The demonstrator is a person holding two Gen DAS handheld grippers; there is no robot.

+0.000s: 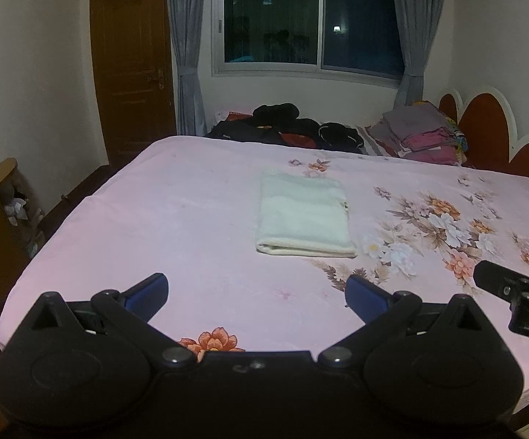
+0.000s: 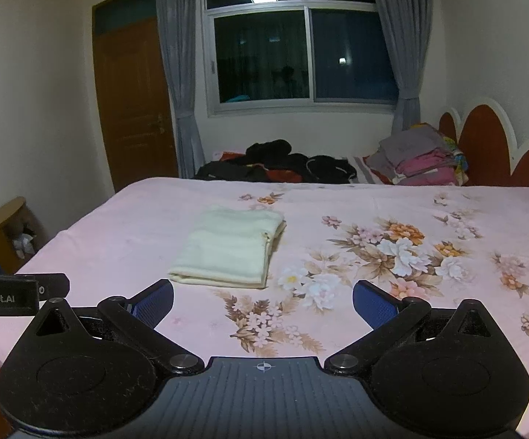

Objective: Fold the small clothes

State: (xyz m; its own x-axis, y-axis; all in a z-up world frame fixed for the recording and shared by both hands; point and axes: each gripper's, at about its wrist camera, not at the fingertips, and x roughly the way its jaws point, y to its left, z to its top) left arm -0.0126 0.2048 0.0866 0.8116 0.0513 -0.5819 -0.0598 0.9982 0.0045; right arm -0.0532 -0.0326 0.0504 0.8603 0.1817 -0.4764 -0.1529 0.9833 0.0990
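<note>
On the bed (image 1: 154,197), over its pink flowered sheet, we see the folded cream cloth (image 1: 302,216) lying flat as a neat rectangle, its thick folded edge turned toward us. We hold both grippers low over the near part of the bed, short of the cloth and touching nothing. Our left gripper (image 1: 257,291) sits just short of the cloth's near edge, its jaws spread wide apart with only bare sheet between the 2 blue pads. Our right gripper (image 2: 262,301) sits on the near side of the cloth and off to its right, over the large flower print (image 2: 399,252); its jaws are likewise wide apart and empty. From the right wrist view the cloth (image 2: 231,248) shows stacked layers at its right edge, and a part of the left gripper's body juts in at the frame's left side.

Beyond the cloth, at the far end of the bed, lies a heap of dark clothes (image 1: 286,124). To the right of that heap, by the red scalloped headboard (image 1: 483,128), stands a pile of folded grey and pink garments (image 1: 418,131). Behind the dark heap a window (image 1: 308,22) shows night outside, with grey curtains (image 1: 187,47) at its 2 sides, and a brown door (image 1: 132,62) stands left of the curtains.
</note>
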